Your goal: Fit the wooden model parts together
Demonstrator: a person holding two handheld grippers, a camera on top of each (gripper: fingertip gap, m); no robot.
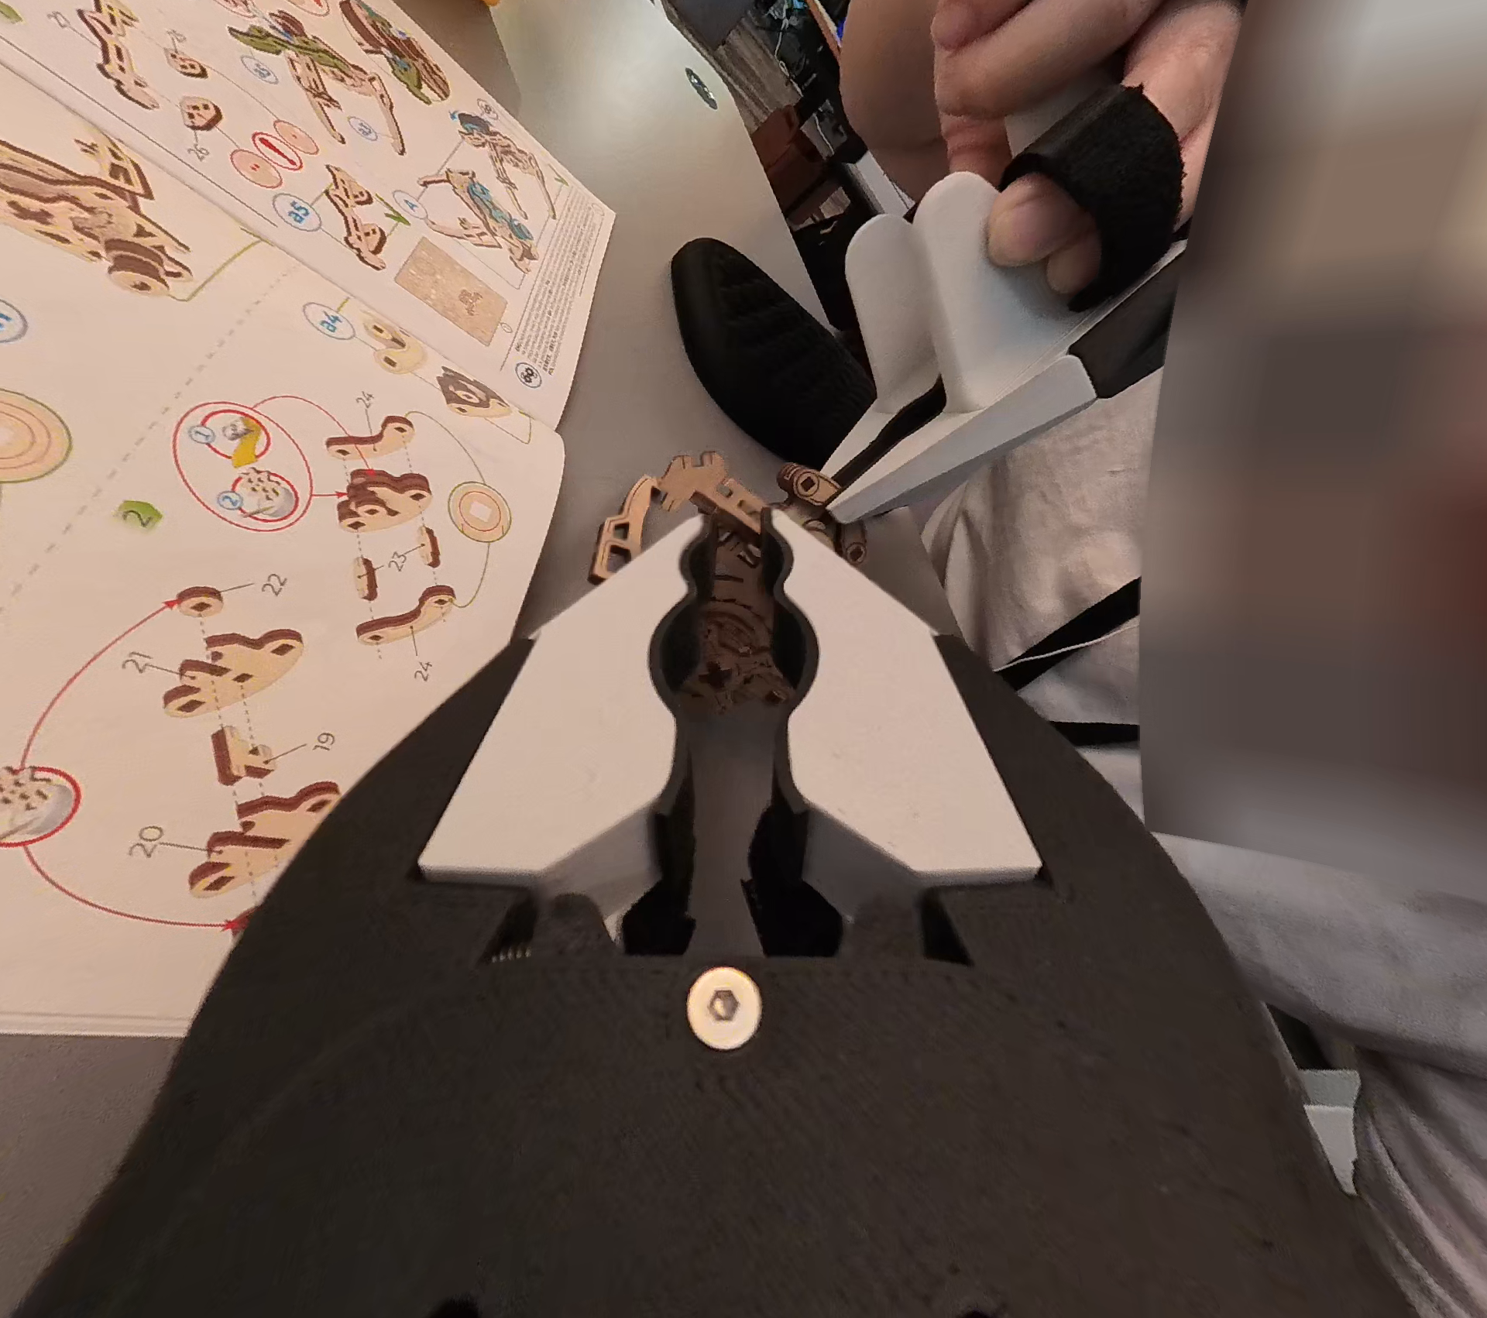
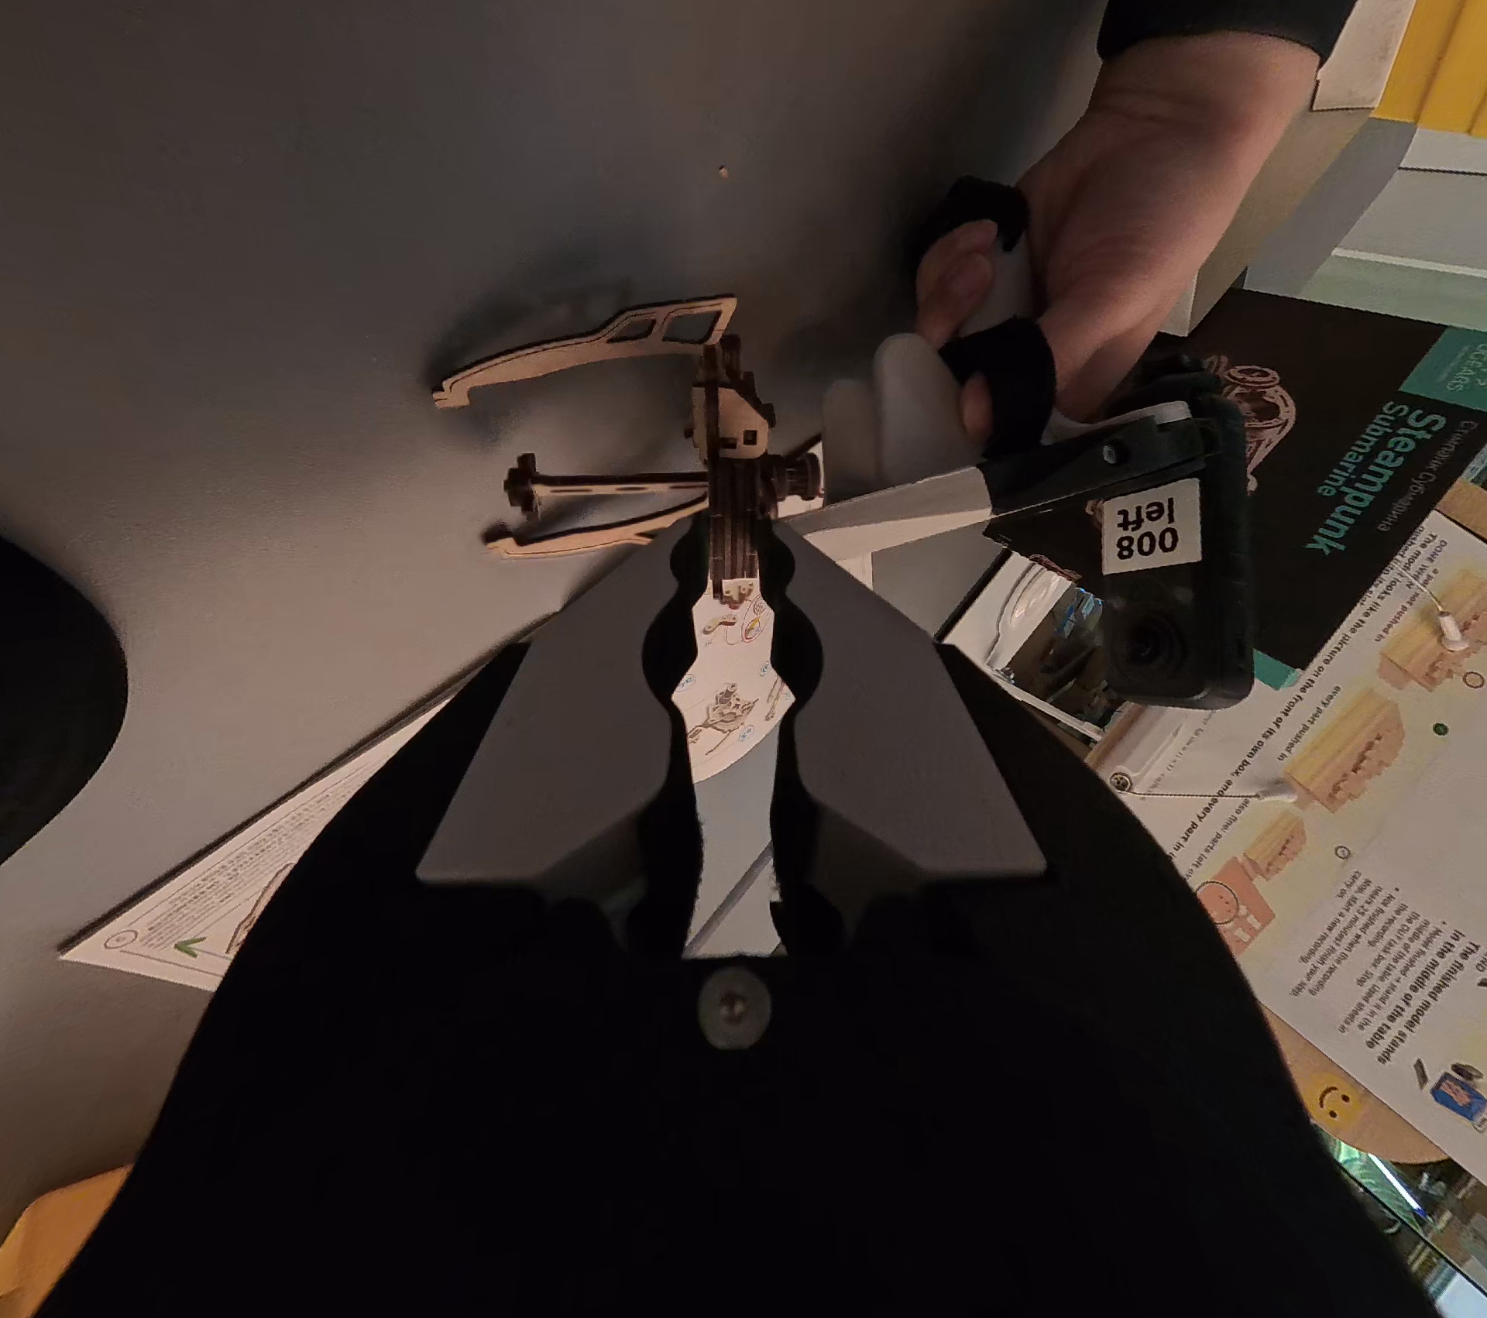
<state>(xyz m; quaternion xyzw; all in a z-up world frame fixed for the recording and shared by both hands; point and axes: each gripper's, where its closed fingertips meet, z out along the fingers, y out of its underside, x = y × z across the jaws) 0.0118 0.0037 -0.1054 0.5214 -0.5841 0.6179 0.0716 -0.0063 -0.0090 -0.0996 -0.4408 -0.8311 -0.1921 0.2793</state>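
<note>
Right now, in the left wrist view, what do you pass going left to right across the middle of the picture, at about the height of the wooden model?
instruction sheet → wooden model, clamped at the left gripper tips → right gripper, tips on the model's small end piece → light cloth at the table edge

The left hand-held gripper (image 1: 736,539) has its two white fingers (image 1: 611,700) squeezed close together, with only a thin gap between the tips. The right hand-held gripper (image 2: 732,539) is pinched almost closed too. Both point at each other, and their tips nearly meet. A bare hand (image 1: 1070,48) wraps around the right one's handle, with black straps over the fingers. Another hand (image 2: 1086,282) holds the left one, with a black band on its wrist.
</note>
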